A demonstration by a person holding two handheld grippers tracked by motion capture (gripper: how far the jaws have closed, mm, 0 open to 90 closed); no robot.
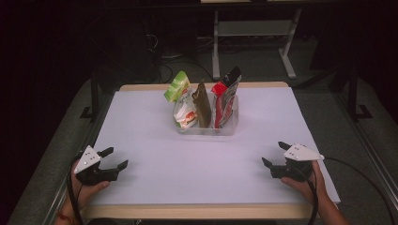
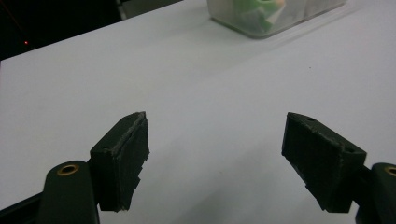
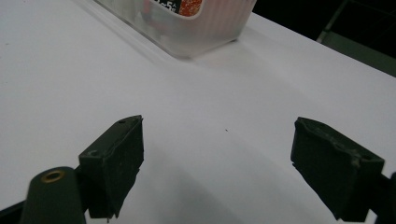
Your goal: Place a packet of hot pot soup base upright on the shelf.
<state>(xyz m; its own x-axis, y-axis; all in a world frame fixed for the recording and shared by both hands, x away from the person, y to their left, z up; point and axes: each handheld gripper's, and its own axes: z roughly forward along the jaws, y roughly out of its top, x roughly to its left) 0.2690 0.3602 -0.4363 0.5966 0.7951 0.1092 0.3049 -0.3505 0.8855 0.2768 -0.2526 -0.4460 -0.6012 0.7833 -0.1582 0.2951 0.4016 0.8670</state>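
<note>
In the high view, a clear plastic bin (image 1: pixel 225 127) stands on the white tabletop (image 1: pixel 155 140) near the middle of its far edge, and snack packets stand upright in it: a green-topped packet (image 1: pixel 177 86) at the left end, a brown packet (image 1: pixel 202 105) in the middle and a red packet (image 1: pixel 227 93) at the right end. The left gripper (image 1: pixel 116 158) rests near the near left corner, held in the person's left hand (image 1: pixel 87 190); its jaws are spread with nothing between them. The right gripper (image 1: pixel 274 153) sits near the near right corner, in the right hand (image 1: pixel 305 185), with its jaws likewise spread and empty. The bin lies well apart from both, ahead and between them.

In the left gripper view, the two black jaws stand wide over bare white tabletop (image 2: pixel 196 93). The bin (image 2: pixel 261 23) shows at the top edge, far ahead and a little right, green packaging visible through its wall.

In the right gripper view, the jaws are spread wide over the tabletop (image 3: pixel 224 116). The bin (image 3: pixel 196 32) sits ahead at the top, left of centre, red print showing through its wall.
</note>
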